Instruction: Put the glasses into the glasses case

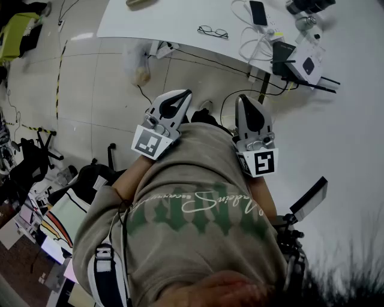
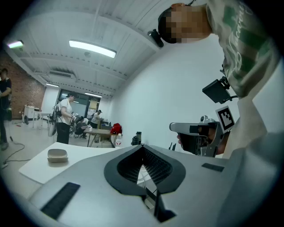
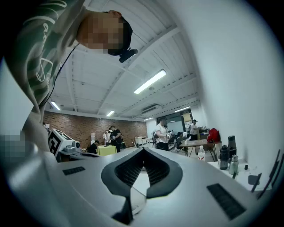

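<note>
The black-framed glasses (image 1: 213,31) lie unfolded on the white table (image 1: 180,18), far from both grippers. A beige glasses case (image 2: 57,155) rests closed on that table in the left gripper view; in the head view only its edge (image 1: 139,3) shows at the top. The person holds both grippers close to the chest, pointing toward the table. My left gripper (image 1: 188,92) (image 2: 142,146) is shut, its tips meeting with nothing between them. My right gripper (image 1: 241,97) (image 3: 143,150) is likewise shut and empty. Each gripper sees the other beside it.
A phone (image 1: 258,12), white cables (image 1: 258,43) and black-and-white devices (image 1: 303,60) crowd the table's right part. Cables run across the tiled floor (image 1: 108,78) under the table. Office chairs (image 1: 36,156) stand at the left. Several people stand in the room behind.
</note>
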A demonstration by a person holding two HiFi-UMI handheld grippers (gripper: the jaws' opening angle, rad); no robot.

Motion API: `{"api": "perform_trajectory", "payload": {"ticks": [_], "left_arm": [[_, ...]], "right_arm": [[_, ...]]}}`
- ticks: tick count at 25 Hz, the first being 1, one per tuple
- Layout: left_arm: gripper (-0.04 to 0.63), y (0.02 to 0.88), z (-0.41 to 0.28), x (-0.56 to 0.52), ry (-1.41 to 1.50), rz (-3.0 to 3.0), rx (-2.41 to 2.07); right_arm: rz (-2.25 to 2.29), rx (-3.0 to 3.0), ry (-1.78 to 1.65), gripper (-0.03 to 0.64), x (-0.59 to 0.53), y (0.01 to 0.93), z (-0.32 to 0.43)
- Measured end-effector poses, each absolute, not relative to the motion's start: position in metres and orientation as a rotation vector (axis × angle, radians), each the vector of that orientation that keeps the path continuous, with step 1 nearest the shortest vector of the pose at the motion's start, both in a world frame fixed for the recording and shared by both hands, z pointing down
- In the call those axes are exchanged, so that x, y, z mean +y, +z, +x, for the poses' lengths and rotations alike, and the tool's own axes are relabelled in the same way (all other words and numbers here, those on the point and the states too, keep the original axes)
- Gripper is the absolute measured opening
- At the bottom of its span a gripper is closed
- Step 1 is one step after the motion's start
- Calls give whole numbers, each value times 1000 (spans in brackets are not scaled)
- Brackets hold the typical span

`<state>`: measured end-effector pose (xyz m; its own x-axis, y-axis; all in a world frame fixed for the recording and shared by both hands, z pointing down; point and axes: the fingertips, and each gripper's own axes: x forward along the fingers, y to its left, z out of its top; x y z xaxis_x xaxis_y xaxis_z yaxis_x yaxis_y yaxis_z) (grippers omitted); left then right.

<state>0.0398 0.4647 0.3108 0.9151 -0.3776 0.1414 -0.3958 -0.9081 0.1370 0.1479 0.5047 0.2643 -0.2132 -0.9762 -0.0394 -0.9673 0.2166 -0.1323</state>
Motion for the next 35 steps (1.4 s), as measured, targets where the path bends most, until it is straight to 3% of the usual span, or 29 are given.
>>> {"api": "perform_trajectory", "payload": {"ticks": [15,35], "left_arm": [[6,311,77,485,181,2899,-586],[6,334,111,423,116,2895,-548]], "right_arm": [[-2077,2209,-208,12,523,293,234],[-2009,2346,-210,12,460,320,234]]}}
